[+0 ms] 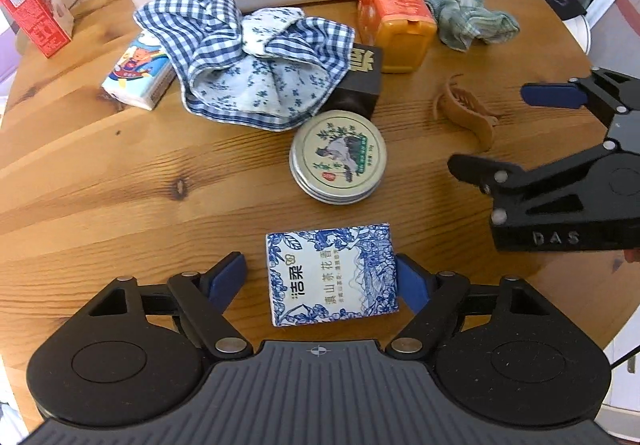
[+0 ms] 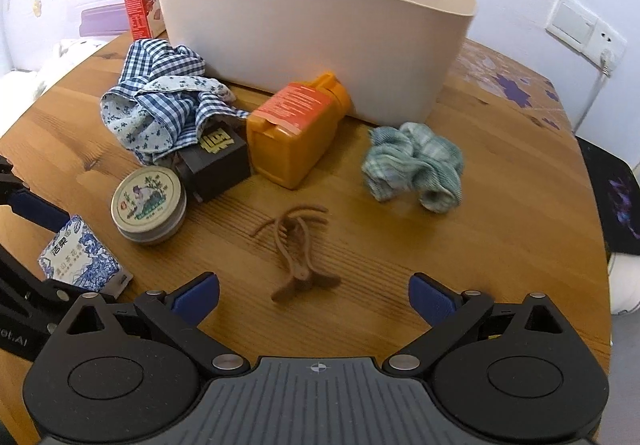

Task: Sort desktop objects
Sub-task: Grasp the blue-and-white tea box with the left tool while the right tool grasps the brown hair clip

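A blue-and-white printed tissue pack [image 1: 332,275] lies flat on the wooden table between the fingers of my left gripper [image 1: 320,279]. The jaws are open: the right pad sits at the pack's edge and the left pad stands clear of it. A brown hair claw [image 2: 298,245] lies just ahead of my right gripper [image 2: 315,293], whose jaws are wide open and empty. In the left wrist view the right gripper [image 1: 508,129] hovers beside the hair claw [image 1: 466,113].
A beige bin [image 2: 320,37] stands at the back. In front of it lie a blue checked cloth [image 1: 256,61], a black box [image 1: 362,81], a round tin [image 1: 338,161], an orange bottle [image 1: 394,25] and a green cloth [image 2: 414,165]. A cartoon tissue pack [image 1: 138,73] and a red carton [image 1: 34,17] are at the left.
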A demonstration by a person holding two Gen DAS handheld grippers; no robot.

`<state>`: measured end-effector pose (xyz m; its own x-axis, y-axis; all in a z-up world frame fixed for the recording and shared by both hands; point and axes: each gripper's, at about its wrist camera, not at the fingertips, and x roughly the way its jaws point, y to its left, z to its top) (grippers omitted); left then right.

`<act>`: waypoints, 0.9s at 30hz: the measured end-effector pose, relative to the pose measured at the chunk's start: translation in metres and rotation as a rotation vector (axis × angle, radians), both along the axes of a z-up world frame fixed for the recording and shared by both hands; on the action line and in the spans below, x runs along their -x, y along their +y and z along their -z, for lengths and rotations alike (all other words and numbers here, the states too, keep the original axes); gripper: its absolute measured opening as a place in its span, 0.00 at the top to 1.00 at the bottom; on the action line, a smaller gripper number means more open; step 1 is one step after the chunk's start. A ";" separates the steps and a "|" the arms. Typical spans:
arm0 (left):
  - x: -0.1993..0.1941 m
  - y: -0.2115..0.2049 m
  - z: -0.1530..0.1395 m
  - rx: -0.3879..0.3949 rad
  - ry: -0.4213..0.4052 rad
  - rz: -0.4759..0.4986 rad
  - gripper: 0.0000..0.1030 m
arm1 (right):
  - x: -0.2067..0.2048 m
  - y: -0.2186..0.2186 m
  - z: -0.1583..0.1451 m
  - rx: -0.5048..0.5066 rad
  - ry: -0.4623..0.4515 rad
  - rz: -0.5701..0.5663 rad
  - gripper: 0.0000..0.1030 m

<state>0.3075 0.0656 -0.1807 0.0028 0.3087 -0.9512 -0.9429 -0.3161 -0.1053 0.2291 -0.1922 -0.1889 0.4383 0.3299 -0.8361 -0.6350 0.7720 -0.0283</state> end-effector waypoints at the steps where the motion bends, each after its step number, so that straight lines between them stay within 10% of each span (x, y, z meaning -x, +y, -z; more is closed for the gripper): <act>1: 0.001 0.000 0.000 -0.001 0.001 -0.002 0.24 | -0.001 0.002 0.000 -0.002 -0.001 0.001 0.12; 10: 0.006 -0.003 0.000 -0.006 0.028 -0.251 0.36 | 0.000 0.007 -0.001 -0.039 0.027 -0.021 0.38; 13: 0.011 -0.006 -0.001 -0.014 0.028 -0.259 0.37 | 0.006 0.010 -0.003 -0.051 0.030 -0.034 0.64; 27: 0.010 -0.029 -0.006 -0.034 0.019 -0.302 0.37 | 0.034 -0.002 -0.011 -0.077 0.055 0.031 0.67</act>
